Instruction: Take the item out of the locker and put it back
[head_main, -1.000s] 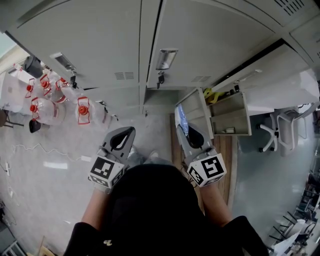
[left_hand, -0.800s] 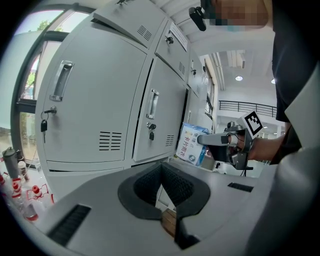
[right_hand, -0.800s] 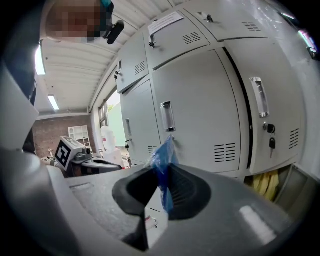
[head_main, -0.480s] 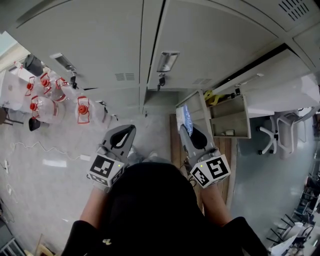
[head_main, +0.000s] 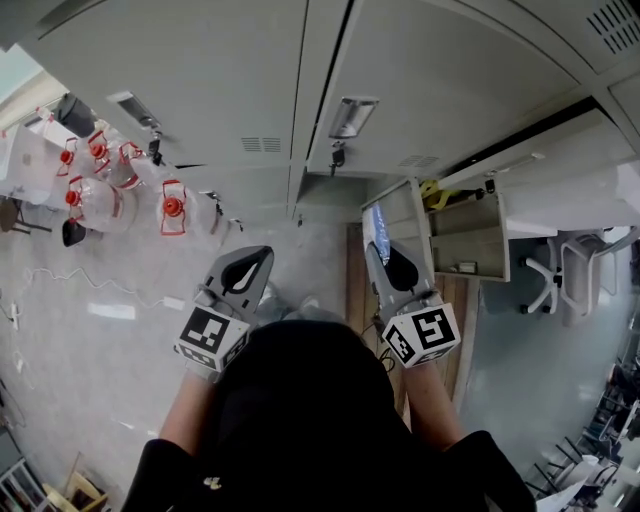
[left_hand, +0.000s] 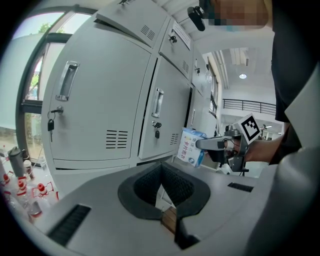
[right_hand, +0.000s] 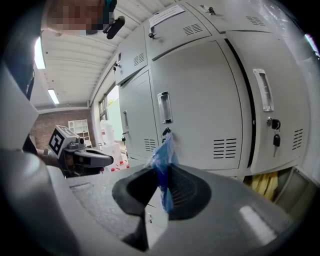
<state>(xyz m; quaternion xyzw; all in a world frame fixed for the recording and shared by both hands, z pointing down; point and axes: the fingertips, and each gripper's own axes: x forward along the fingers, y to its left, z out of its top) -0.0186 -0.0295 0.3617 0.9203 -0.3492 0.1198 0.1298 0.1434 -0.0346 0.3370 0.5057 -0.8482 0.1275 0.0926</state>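
Packet (right_hand: 162, 150), blue film, likely light, soft and slippery; my right claw (right_hand: 161, 196) grips its near edge, left claw (left_hand: 169, 217) clenched empty.

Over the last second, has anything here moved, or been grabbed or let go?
Nothing really changed. The right tongs stay shut on the blue-and-white packet near the open locker, and the left tongs stay shut and empty. Only the head camera's view drifted slightly.
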